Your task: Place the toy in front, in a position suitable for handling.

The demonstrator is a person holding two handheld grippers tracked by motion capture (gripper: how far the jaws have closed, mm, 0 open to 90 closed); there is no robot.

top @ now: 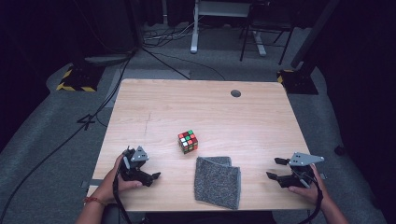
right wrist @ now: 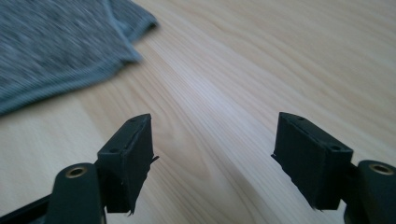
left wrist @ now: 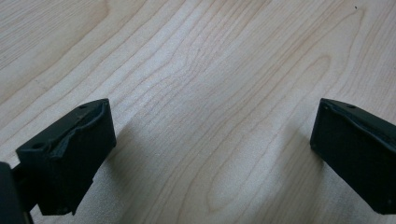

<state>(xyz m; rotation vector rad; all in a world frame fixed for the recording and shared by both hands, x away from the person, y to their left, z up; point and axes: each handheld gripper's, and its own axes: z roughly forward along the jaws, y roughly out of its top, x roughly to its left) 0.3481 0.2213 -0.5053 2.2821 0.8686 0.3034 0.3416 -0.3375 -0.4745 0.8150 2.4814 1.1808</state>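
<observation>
Grey cloth (top: 218, 181) between both tools, apparently untouched.

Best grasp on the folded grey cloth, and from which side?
Probably the right gripper, jaws open and facing the folded grey cloth. Come in low from the cloth's right edge, where the layers stack, and pinch that doubled edge. It lies flat on the table, so a top-down pinch would catch little; the cube sits clear of it.

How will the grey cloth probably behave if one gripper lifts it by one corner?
The grey cloth lies folded and flat on the table, with a soft knitted look, so it will likely hang limp and unfold when lifted. It seems thin, so probably light. Its rough texture suggests the right gripper would hold it without slipping.
</observation>
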